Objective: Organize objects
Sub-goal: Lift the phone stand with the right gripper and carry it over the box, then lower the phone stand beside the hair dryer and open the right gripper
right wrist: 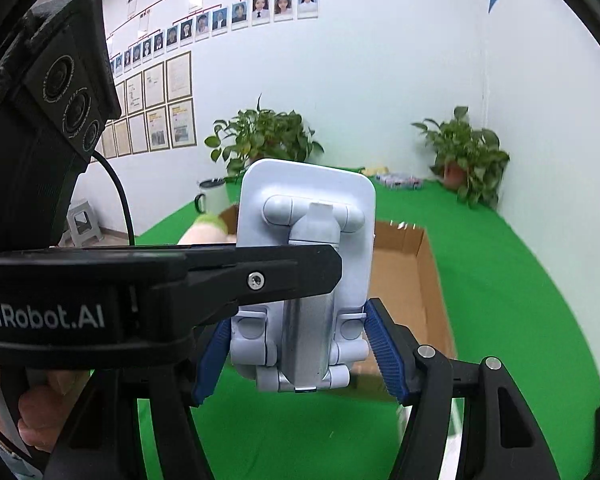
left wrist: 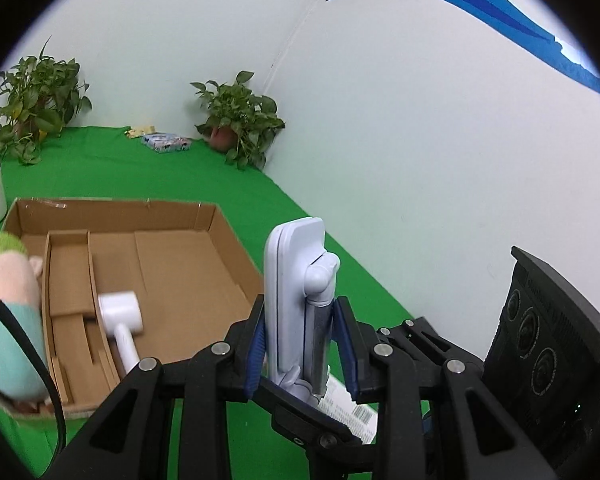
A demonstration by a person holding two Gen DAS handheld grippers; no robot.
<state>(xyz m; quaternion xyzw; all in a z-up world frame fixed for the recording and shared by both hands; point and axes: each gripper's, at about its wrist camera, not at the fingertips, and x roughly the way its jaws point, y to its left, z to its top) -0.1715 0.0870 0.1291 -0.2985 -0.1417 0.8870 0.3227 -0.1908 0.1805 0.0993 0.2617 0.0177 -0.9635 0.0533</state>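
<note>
My left gripper (left wrist: 302, 344) is shut on a white folding phone stand (left wrist: 296, 300), held upright above the green cloth. In the right wrist view the same stand (right wrist: 304, 272) fills the middle, with the left gripper's black finger (right wrist: 160, 276) across it. My right gripper (right wrist: 298, 356) has its blue pads on both sides of the stand's base, touching or nearly so. An open cardboard box (left wrist: 172, 272) lies left of the stand. It holds a white hammer-shaped object (left wrist: 122, 320) and a plush doll (left wrist: 12, 312) at its left end.
Two potted plants (left wrist: 240, 120) (left wrist: 32, 100) stand at the back by the white wall. A flat printed packet (left wrist: 166, 142) lies between them. A white mug (right wrist: 212, 196) stands left of the box. A barcoded white paper (left wrist: 352, 412) lies under my left gripper.
</note>
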